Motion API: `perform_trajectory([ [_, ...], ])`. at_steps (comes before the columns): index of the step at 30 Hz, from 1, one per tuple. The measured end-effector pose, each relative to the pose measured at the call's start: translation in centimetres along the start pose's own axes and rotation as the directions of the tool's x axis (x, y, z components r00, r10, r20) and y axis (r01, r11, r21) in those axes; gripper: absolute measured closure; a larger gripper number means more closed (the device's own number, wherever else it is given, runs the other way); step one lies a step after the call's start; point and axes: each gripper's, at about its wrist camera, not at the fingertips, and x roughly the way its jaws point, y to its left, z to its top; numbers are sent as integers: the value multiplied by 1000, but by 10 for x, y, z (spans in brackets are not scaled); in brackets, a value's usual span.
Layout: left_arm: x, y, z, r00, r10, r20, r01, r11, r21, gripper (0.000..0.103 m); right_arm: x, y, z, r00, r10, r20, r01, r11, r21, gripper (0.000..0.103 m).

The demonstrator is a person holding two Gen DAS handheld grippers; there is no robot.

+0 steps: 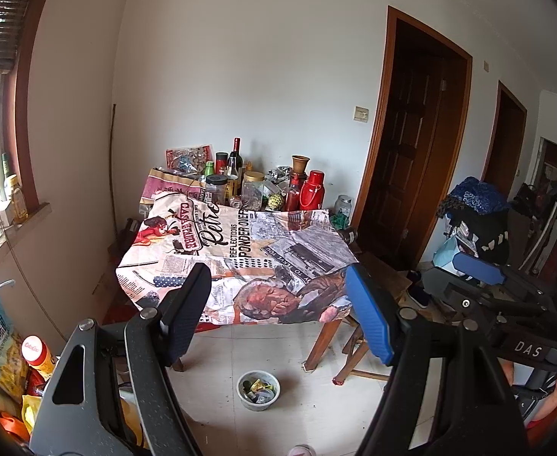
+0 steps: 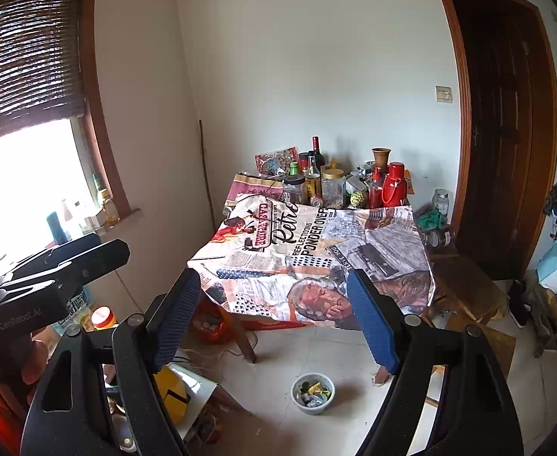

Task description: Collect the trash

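Observation:
A small grey bowl (image 1: 258,390) with bits of trash in it stands on the tiled floor in front of the table; it also shows in the right wrist view (image 2: 312,393). My left gripper (image 1: 278,315) is open and empty, held in the air well above and short of the bowl. My right gripper (image 2: 274,323) is open and empty too, at a similar height. The right gripper also shows at the right of the left wrist view (image 1: 480,271), and the left gripper at the left of the right wrist view (image 2: 84,254).
A table (image 1: 240,258) under a newspaper-print cloth carries bottles, jars and a red flask (image 1: 312,190) at its back. Bags and a capped bottle (image 1: 37,349) clutter the floor at left. A wooden stool (image 2: 464,285) and dark doors (image 1: 404,144) are at right.

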Motion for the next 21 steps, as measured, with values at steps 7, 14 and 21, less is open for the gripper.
perform_trajectory([
  [7,-2,1,1,1000,-12,8,12,1000,3,31,-2,1,0,1000,-4,5,4,1000,1,26],
  [14,-3,2,0,1000,-15,9,15,1000,4,31,-3,3,-1,1000,-7,6,7,1000,4,26],
  [21,-1,4,1,1000,-9,8,9,1000,-3,31,-3,3,0,1000,-7,7,7,1000,6,26],
])
